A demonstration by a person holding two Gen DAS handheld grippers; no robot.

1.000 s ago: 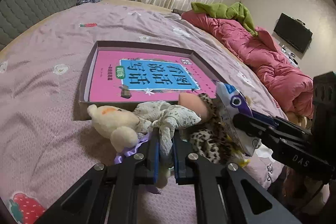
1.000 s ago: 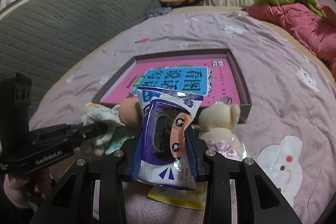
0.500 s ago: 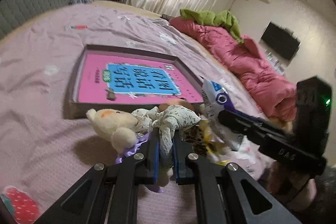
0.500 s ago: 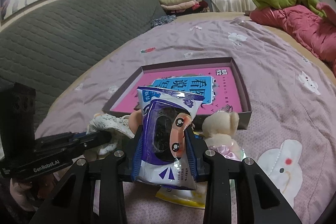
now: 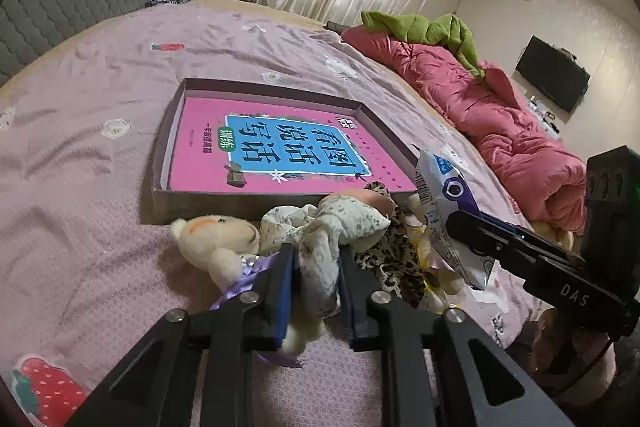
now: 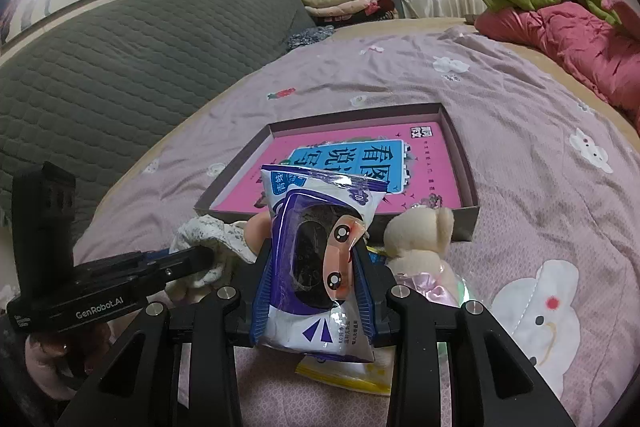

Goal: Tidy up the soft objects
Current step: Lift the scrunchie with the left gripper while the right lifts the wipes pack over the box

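The left gripper (image 5: 316, 267) had just been opening: its jaws, pinched tight on the floppy floral-print cloth doll (image 5: 324, 227) a second earlier, now stood a little apart, the doll's fabric still hanging between the blue pads and touching at least the left one. That looked like a release, with the doll left on the pile in front of the box rather than inside it, though whether the pads still pressed the cloth was hard to tell.

The right gripper (image 6: 316, 263) had not changed; its fingers were clamped on the white-and-purple plastic snack packet (image 6: 320, 259), held upright above the lilac bedspread (image 6: 520, 131).

The shallow dark cardboard box (image 5: 168, 143) lay on the bedspread and held only a flat pink-and-blue book (image 5: 280, 151). Just outside its near wall lay the cream plush bear with a purple ribbon (image 5: 216, 243), the doll and a leopard-print fabric piece (image 5: 392, 255), bunched together and touching. None of these was in the box yet.
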